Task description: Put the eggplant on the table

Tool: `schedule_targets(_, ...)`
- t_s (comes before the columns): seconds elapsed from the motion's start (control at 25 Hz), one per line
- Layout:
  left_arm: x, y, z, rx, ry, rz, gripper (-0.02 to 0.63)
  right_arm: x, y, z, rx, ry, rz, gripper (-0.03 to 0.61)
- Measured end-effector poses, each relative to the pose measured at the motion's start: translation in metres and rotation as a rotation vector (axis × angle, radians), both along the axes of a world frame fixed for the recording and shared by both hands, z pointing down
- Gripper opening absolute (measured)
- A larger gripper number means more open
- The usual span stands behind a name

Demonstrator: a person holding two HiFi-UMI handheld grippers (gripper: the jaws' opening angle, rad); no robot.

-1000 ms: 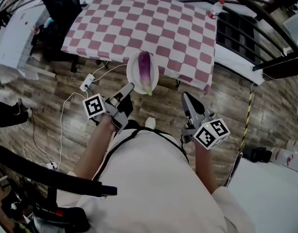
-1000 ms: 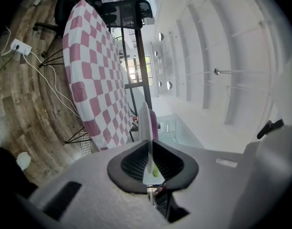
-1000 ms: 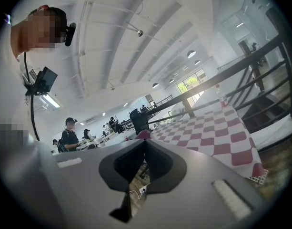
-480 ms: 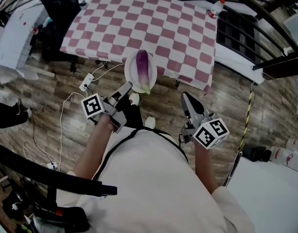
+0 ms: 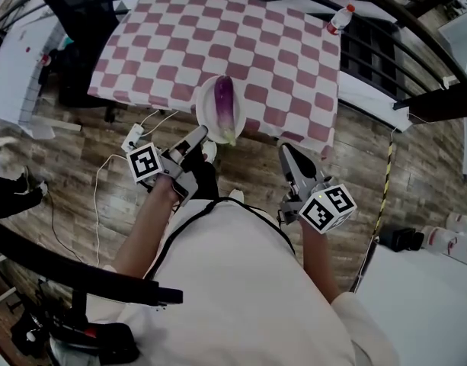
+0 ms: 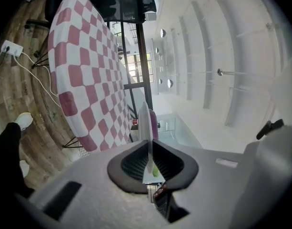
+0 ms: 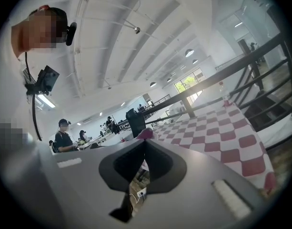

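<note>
1 plate (image 5: 206, 117) carries the eggplant (image 5: 225, 105), lying lengthwise in the dish so it cannot roll, at the counter's (image 5: 172, 44) near edge and, I judge, not yet set down. Left tool (image 5: 198, 135) clenches the plate rim and holds it level. Right tool (image 5: 286, 154), short of the counter, is closed on nothing.

The person wears a cream shirt (image 5: 241, 288) with short sleeves. A thin black cord (image 5: 252, 205) runs over it. The trousers (image 5: 205, 180) are black and the shoes (image 5: 235, 195) are white. The left gripper (image 5: 196, 134) and the right gripper (image 5: 285, 150) are grey. Inside the jaws are dark pads (image 6: 131, 163) with fine ribs. Each gripper has a white cube (image 5: 328, 208) with black square marks.
</note>
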State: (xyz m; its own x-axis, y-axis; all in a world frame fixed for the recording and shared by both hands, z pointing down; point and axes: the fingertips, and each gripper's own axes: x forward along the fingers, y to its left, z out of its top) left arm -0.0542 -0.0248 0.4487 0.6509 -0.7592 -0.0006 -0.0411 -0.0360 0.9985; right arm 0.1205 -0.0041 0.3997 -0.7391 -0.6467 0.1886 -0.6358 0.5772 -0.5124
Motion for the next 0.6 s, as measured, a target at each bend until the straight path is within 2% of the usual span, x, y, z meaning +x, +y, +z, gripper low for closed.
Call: schedule_targets(0.6,-0.032,-0.116,-0.014,0.008,0.004,0.051,0.035,-0.043,-0.107,-0.010,0.000,0.005,0.022,0.008)
